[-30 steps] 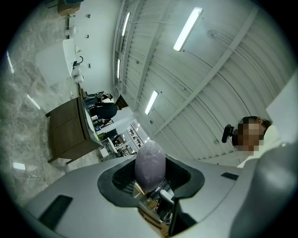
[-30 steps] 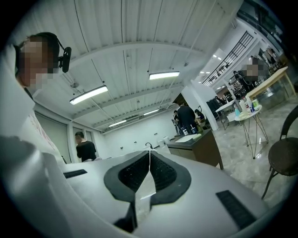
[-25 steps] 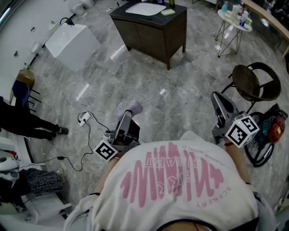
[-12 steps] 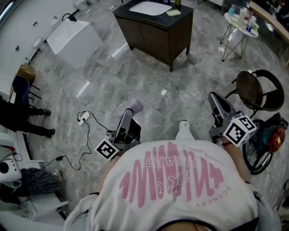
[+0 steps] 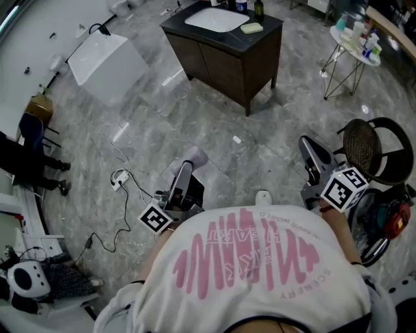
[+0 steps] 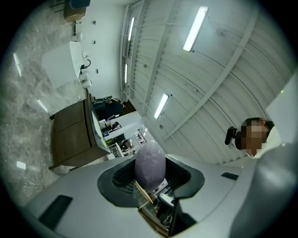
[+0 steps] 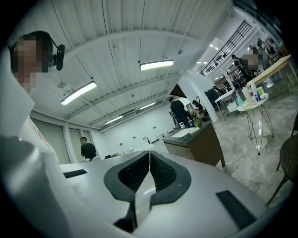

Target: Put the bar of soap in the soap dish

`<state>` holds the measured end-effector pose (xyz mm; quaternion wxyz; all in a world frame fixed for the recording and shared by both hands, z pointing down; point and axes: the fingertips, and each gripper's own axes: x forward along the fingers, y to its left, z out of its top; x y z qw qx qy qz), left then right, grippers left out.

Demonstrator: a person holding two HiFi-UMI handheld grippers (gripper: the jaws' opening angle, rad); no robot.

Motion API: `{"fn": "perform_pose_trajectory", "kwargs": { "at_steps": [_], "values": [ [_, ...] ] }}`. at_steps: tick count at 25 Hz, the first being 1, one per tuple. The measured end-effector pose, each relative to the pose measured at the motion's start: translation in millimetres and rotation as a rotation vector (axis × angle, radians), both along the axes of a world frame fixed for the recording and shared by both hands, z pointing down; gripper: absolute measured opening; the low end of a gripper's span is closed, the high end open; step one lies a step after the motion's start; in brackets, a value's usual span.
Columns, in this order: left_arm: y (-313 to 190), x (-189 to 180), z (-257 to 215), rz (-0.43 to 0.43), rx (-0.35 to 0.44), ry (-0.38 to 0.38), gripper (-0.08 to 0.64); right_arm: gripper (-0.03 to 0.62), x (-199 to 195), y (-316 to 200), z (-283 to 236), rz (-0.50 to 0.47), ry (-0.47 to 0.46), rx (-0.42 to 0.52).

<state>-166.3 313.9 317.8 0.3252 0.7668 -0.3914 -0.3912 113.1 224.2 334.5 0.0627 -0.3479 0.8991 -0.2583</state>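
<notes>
Lavender and egg-shaped, the bar of soap (image 5: 194, 156) is sitting clamped in the left claw (image 5: 186, 168), its long axis sticking out past the tips toward the dark wood vanity (image 5: 227, 62). The right claw (image 7: 149, 160) is riding with its pads pressed together on nothing.

What looks like the soap dish (image 5: 251, 28), a pale green piece too small to be sure of, is resting on the vanity's surface just right of the white basin (image 5: 211, 18). It is lying well ahead of both claws, with only bare marble floor (image 5: 214, 130) stretching along the vanity's near side.

Two bottles (image 5: 259, 8) are standing just behind the dish, so I judge the soap should be coming in over the vanity's near edge. A wire-legged side table (image 5: 354, 36) is standing to the vanity's right and a white box (image 5: 107, 57) to its left, neither blocking the way.
</notes>
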Motion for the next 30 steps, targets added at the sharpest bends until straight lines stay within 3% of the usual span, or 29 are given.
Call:
{"fn": "perform_pose_trajectory", "kwargs": {
  "at_steps": [6,12,24,30],
  "values": [
    [-49,16,2,0.011,-0.019,-0.013,0.161,0.018,-7,-50,1,-0.055,0.027,0.001],
    [-108,36,6,-0.003,-0.009,-0.015,0.161,0.018,12,-108,9,-0.078,0.042,0.014],
    [-143,60,13,-0.020,-0.005,-0.002,0.161,0.018,27,-145,2,-0.118,-0.024,0.025],
    [-175,65,14,0.032,-0.021,-0.022,0.161,0.018,44,-165,-10,-0.060,-0.044,0.050]
  ]
}}
